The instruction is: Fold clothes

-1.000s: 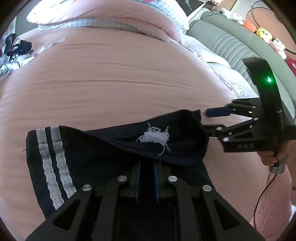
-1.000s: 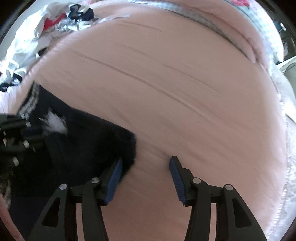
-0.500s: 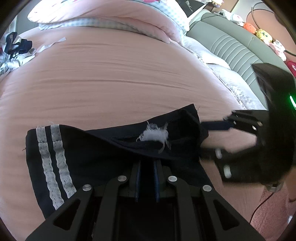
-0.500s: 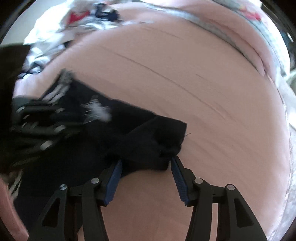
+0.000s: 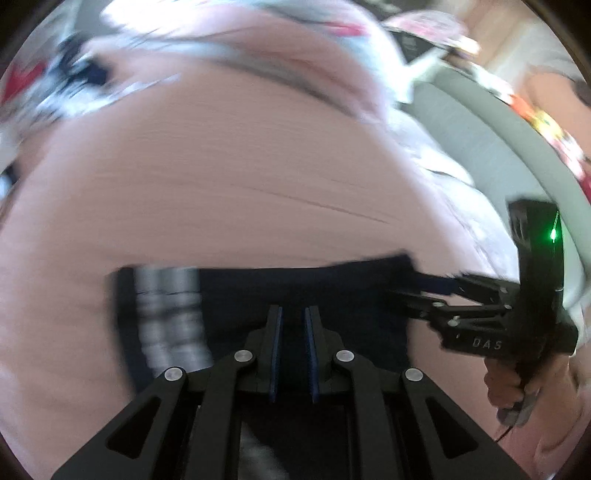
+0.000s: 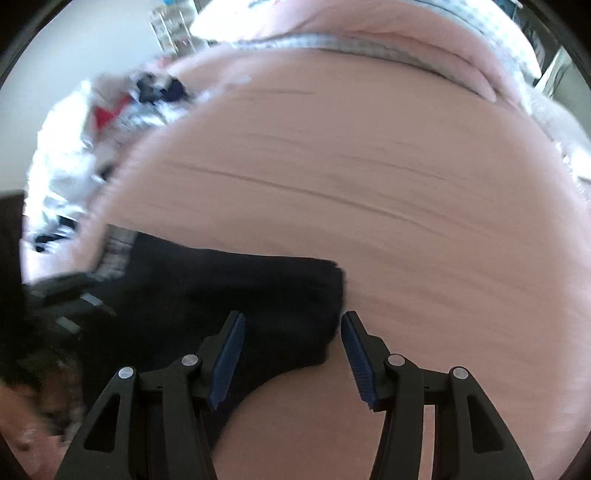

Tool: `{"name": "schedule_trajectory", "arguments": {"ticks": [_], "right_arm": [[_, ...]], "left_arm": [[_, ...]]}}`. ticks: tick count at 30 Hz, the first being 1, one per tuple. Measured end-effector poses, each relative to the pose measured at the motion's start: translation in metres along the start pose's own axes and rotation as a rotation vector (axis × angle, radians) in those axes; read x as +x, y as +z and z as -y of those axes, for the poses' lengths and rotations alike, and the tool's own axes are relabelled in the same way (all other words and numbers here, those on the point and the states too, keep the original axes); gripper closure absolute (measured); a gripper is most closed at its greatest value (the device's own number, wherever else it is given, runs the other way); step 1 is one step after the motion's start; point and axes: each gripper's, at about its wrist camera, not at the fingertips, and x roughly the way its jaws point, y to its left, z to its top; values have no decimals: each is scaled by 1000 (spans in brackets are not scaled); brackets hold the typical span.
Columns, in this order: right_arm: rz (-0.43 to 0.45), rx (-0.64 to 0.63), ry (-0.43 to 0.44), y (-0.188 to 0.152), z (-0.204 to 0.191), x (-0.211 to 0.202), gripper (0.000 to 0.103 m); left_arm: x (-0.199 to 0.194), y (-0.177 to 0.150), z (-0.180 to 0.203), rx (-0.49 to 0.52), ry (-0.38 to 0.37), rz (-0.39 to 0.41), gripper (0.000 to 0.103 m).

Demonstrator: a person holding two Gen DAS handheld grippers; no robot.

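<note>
The dark navy garment (image 5: 295,295) lies on the pink bedspread (image 5: 240,177) near its front edge, a rough dark rectangle with pale grey-white stripes (image 5: 166,314) running down its left end. Both pictures are smeared by motion, so its finer creases are hard to read.

The left gripper (image 5: 292,354) sits low over the middle of the cloth's near edge, its blue-padded fingers close together with only a narrow slot between them; dark cloth shows in that slot, but I cannot tell whether it is truly pinched. The right gripper (image 6: 291,354) stands at the garment's right end with its fingers spread wide, the cloth's corner (image 6: 325,295) lying between them and nothing clamped. From the left camera it shows as a black frame with a green light, a hand on its handle (image 5: 517,384).

To my eye this is a step of working on the right end of the garment, either taking hold of that corner or having just let it go; the scene fits both. If a fold is to follow, it calls for a firm hold on the edge and a flat carry across.

A heap of other clothes (image 6: 103,122) lies at the far left, pillows (image 6: 369,33) beyond.
</note>
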Motion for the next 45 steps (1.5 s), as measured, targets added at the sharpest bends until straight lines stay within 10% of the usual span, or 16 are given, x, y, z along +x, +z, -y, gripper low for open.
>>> {"name": "schedule_trajectory", "arguments": {"ticks": [4,10,13,20,27,34,45], "right_arm": [[39,164,61,4,36,-5,51],[-3,75,-9,8,31,5,50],[9,128,-45,2,43,-7,50],[27,90,107,-39,-12,-55,50],[-80,18,177,-85,-120,-12,49],[-81,-19,-22,-145,-107,-38,49],[-40,23,62,-174,-108,-51,49]], "left_arm": [[-48,3,-14,-40,-39,154,91],[-15,14,-21,34,139,-47,91],[-39,18,-26,-50,203,-4,91],[-58,-25,-8,-116,97,-63,91],[-55,-58,17,-244,35,-122,91],[-59,-97,36,-261,111,-185,91],[-66,-121,59,-313,17,-173,90]]}}
